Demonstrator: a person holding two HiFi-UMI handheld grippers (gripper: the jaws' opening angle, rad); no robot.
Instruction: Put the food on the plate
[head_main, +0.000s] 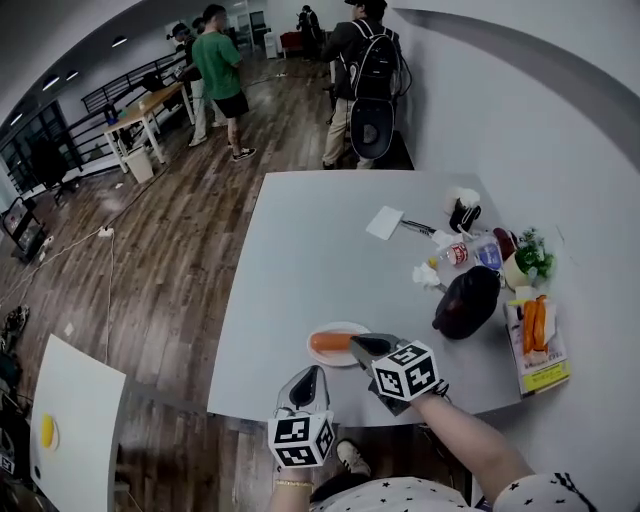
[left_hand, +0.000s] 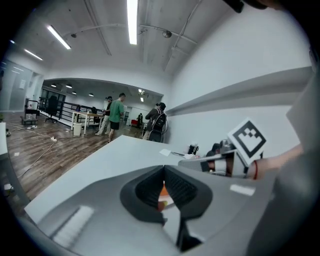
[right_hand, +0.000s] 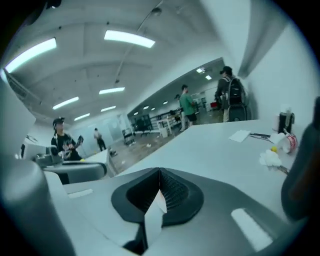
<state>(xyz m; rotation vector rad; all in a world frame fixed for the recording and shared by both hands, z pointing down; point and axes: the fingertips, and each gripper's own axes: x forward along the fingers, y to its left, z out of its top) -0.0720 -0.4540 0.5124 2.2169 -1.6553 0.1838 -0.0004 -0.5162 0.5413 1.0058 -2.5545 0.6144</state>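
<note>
An orange-red piece of food (head_main: 330, 341) lies on a small white plate (head_main: 335, 326) near the front edge of the grey table (head_main: 330, 240). My right gripper (head_main: 361, 346) is at the plate's right rim, its jaws together with nothing between them (right_hand: 159, 186). My left gripper (head_main: 309, 374) hovers just in front of the plate, also shut and empty. In the left gripper view the food (left_hand: 163, 191) shows through the slit under the closed jaws, and the right gripper (left_hand: 186, 159) reaches in from the right.
Along the table's right side are a dark rounded bag (head_main: 467, 302), a tray of carrots (head_main: 538, 335), greens (head_main: 530, 255), a bottle (head_main: 462, 253), crumpled tissue (head_main: 427, 275) and a paper sheet (head_main: 384, 222). People stand beyond the far edge. A white table (head_main: 70, 430) is at lower left.
</note>
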